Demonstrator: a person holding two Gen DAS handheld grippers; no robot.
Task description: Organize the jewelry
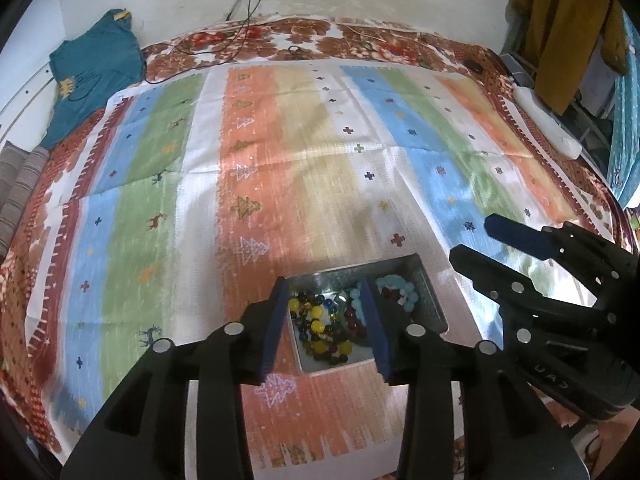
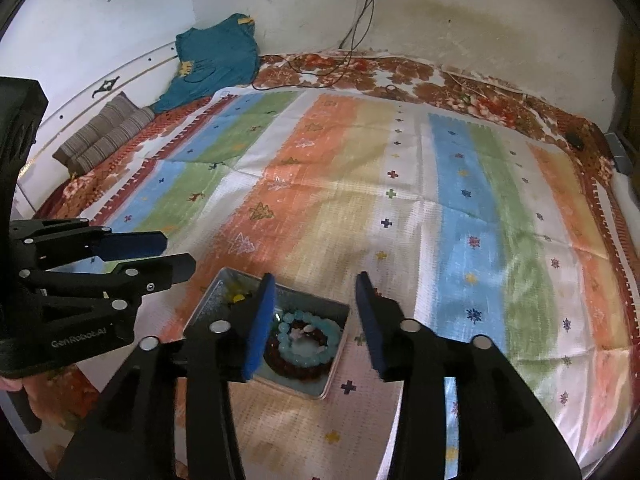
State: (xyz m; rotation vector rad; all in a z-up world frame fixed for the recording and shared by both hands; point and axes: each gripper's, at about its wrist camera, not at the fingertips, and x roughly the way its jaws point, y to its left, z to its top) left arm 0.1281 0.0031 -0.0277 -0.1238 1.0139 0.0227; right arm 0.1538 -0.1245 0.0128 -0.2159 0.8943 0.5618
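A small metal tin [image 1: 434, 300] lies on the striped cloth. It holds multi-coloured bead strands [image 1: 320, 322] on its left and a light blue bracelet [image 1: 404, 292] on its right. My left gripper [image 1: 323, 283] hovers over the tin, open, with only the beads showing between its blue pads. My right gripper [image 1: 474, 240] stands open just right of the tin. In the right wrist view the right gripper [image 2: 315, 278] is open above the tin [image 2: 206, 304]. There the blue bracelet [image 2: 308, 340] lies on a dark brown one [image 2: 280, 368]. The left gripper [image 2: 178, 254] is at the left.
The striped cloth [image 2: 440, 200] covers a floral bedspread [image 2: 400, 68]. A teal garment [image 2: 216, 56], striped pillows [image 2: 104, 136] and cables [image 2: 332, 64] lie at the far edge. A white block [image 1: 548, 120] and hanging mustard clothing [image 1: 568, 20] are at the right.
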